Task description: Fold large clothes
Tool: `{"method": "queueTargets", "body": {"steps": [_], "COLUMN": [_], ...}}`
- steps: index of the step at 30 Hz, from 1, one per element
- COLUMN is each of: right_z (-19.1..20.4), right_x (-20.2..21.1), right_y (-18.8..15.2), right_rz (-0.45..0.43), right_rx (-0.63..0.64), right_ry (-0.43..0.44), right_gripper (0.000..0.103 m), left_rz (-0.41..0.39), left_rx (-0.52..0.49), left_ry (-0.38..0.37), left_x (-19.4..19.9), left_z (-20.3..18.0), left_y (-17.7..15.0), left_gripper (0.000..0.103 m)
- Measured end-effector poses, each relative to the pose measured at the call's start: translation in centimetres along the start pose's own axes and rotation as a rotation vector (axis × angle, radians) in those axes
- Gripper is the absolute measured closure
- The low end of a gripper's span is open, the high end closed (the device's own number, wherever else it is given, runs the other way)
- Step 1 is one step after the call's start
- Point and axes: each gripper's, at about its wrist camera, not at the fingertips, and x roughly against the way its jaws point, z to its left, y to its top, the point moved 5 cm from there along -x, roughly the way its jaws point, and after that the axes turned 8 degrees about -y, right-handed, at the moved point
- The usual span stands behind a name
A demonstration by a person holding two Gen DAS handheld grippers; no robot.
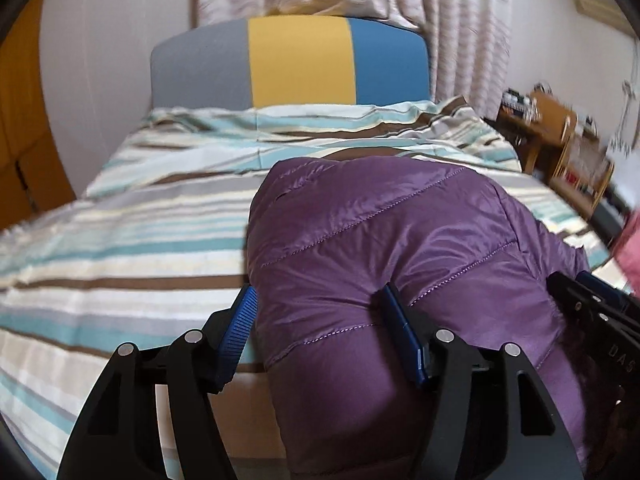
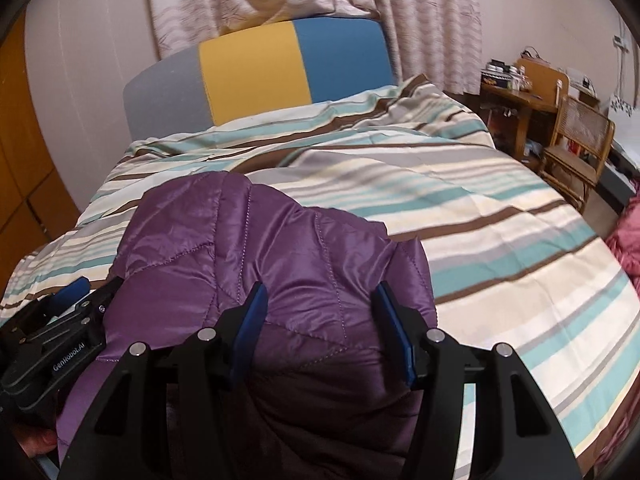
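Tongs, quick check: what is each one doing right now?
Left tongs: shut on the purple jacket, fingers wide around a thick bunch.
Right tongs: likewise shut on the jacket.

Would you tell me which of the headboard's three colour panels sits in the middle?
The yellow panel: it sits between the grey panel and the blue panel.

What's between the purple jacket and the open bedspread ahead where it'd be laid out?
Nothing visible. The purple jacket bulges between the jaws of both the left gripper and right gripper, and the striped bedspread beyond it is bare up to the headboard.
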Motion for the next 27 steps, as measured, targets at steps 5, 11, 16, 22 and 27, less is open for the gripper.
{"method": "queueTargets", "body": {"steps": [5,11,16,22,27], "right_z": [-0.1,-0.2,0.0,-0.6,-0.7], "right_x": [-0.9,-3.0,-4.4,-6.4,-6.3], "right_y": [-1.0,-1.6,-1.7,-1.9,-2.0], "right_rz": [0.002,0.026,0.041,0.075,0.054], "right_rx": [0.006,-0.004,0.006,-0.019,-0.022], "right_ry": [-0.026,-0.023,-0.028,0.001,0.001], "right_gripper": [0.048,0.047,0.047,0.047,0.047], "left_rz": [0.025,0.042,0.046,0.043,0.089], "left_rx": [-0.021,-0.067,-0.047,-0.036,-0.017], "left_ry": [0.023,0.058,0.058,0.056,0.049], "left_x": [-1.3,-2.7,-3.5,-4.1,-3.6], "left_z": [-0.1,-0.5,-0.5,-0.9,-0.8], "left_y": [-0.1,-0.3,-0.5,-0.7,-0.2], "left_gripper": [0.039,0.039,0.04,0.04,0.039]}}
